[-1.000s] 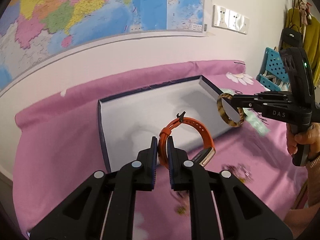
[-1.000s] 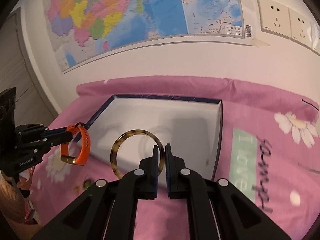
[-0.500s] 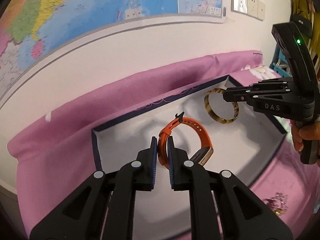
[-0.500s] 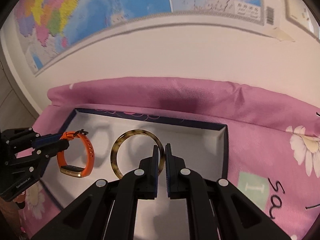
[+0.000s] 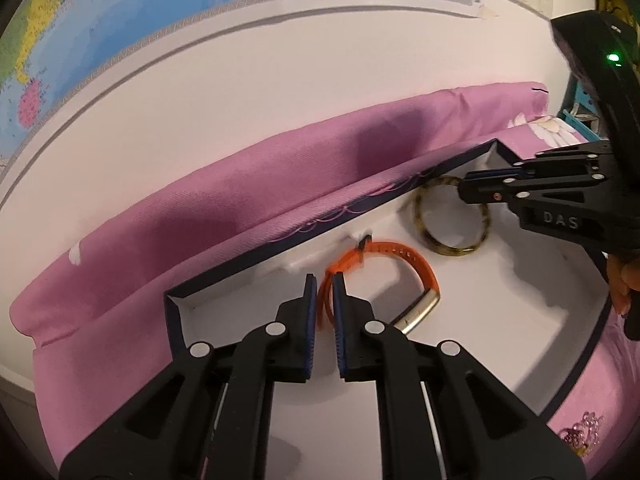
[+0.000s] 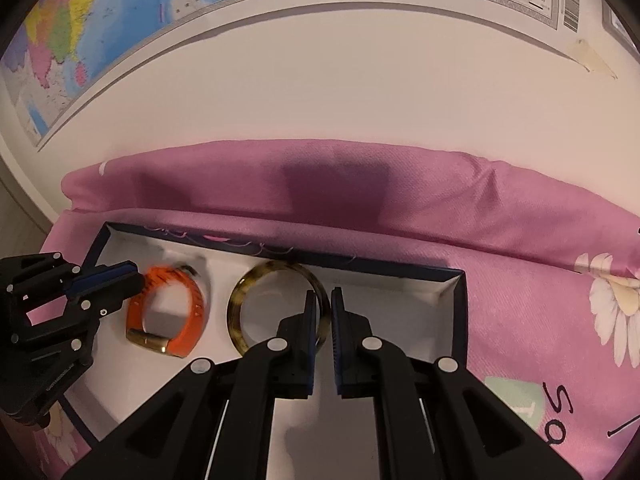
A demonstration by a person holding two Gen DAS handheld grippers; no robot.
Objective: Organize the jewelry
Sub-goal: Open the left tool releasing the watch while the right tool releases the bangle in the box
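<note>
A: Where do your two tools sit just now?

B: Your left gripper (image 5: 324,280) is over the white floor of the shallow navy-edged box (image 5: 460,332), its jaws clenched on the strap of the orange wristband (image 5: 404,256). The band hangs from the pads with its gold-coloured body (image 5: 420,312) low on the right side, close to the box floor; whether it touches the floor you cannot tell.

A: And the other tool?

B: Your right gripper (image 6: 324,300) is clamped on the rim of the tortoiseshell bangle (image 6: 240,300). The bangle stands on edge inside the same box, toward its far wall, to the right of the wristband. The two pieces are near each other but apart.

A: Can each tool be seen from the other side?

B: Yes. In the left wrist view the right tool comes in from the right, with your hand (image 5: 622,280) on its handle. In the right wrist view the left tool comes in from the left edge, its blue pads on the orange strap.

A: What is around the box?

B: It rests on a pink flowered bedcover (image 6: 520,240) bunched up against the wall, with a map (image 6: 120,20) hanging above. A small pink beaded piece (image 5: 580,436) lies on the cover outside the box's near right corner.
</note>
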